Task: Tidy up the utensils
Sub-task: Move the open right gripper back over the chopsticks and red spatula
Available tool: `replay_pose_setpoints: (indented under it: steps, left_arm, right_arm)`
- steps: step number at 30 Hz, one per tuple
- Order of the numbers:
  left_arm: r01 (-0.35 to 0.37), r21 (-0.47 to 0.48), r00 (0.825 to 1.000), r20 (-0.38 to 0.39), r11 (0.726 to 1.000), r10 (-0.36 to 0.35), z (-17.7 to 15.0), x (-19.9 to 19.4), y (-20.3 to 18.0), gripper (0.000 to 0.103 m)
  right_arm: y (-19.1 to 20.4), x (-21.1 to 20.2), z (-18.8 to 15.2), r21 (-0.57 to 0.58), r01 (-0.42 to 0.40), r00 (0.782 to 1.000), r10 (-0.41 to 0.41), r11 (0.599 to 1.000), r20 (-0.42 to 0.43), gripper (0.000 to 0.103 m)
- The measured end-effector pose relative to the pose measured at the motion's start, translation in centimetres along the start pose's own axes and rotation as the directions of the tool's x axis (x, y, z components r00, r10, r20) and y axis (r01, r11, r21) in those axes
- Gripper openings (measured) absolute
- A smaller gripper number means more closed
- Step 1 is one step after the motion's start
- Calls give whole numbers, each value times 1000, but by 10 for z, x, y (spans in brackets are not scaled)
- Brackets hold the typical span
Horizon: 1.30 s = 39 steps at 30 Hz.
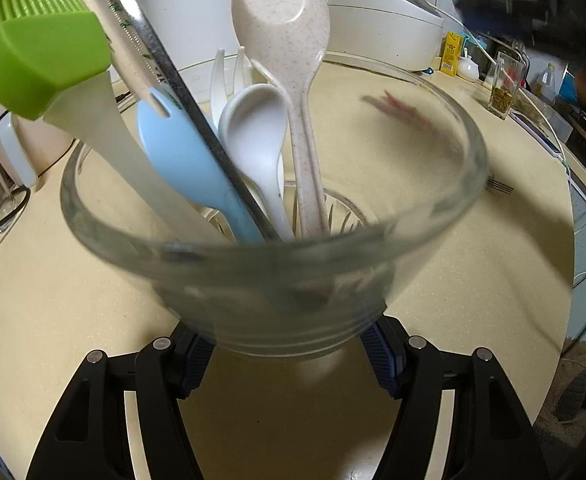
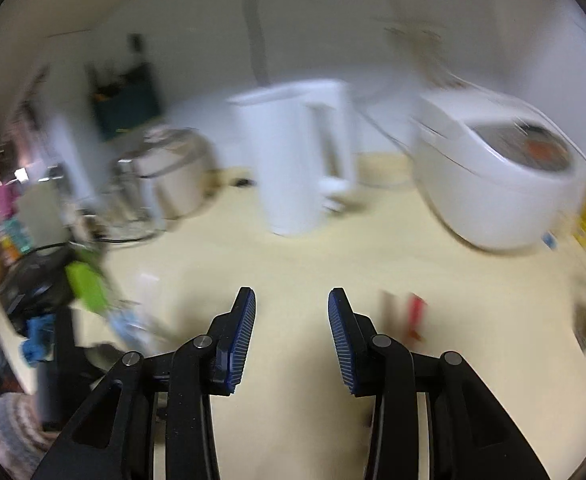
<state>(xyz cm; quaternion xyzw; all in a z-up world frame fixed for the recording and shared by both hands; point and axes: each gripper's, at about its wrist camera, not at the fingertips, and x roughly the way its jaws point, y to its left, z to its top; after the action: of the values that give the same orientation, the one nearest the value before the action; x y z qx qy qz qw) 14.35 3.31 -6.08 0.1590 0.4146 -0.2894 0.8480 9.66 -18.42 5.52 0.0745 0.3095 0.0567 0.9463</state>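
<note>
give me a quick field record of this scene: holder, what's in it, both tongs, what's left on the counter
holder: clear glass cup, gripped at its base by the left tongs
contents: green silicone brush, light blue utensil, white soup spoon, speckled beige spoon, white fork
right tongs: open, nothing between the pads
counter: metal fork behind the cup; a blurred red item lies near the right tongs
background: white kettle, white rice cooker
</note>
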Motion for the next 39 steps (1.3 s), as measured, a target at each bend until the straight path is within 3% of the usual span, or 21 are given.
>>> replay_pose_setpoints:
  steps: [3,6,13,21,32,39]
  left_arm:
    - [4,-3,1000,-1,1000,-4,-1,-1,0,71]
    - [1,-1,1000,0,1000,-1,-1,-2,0,71]
    - [1,-1,1000,0,1000,-1,-1,-4,1,71]
    - [-1,-1,1000,-1,1000,1,-1,-2,-2,71]
    - [4,-5,1000,-1,1000,-4,-2,-3,0,71]
    - [4,-7,1000,-1,1000,-4,-4,-5,2,71]
  right_arm:
    - [-36,6,-15,20,132,991,-132,991,-11,38]
    - [-66,12,-26,60,204,979,-203,977,-25,38]
    - [-94,33,-37,116,234,972,-233,965,-22,38]
    - [-90,49,-40,115,258,965,-262,959,15,38]
    - [-92,70,-44,152,261,963,-246,953,-106,38]
    - [-74,76,-41,63,297,951,-289,953,-110,37]
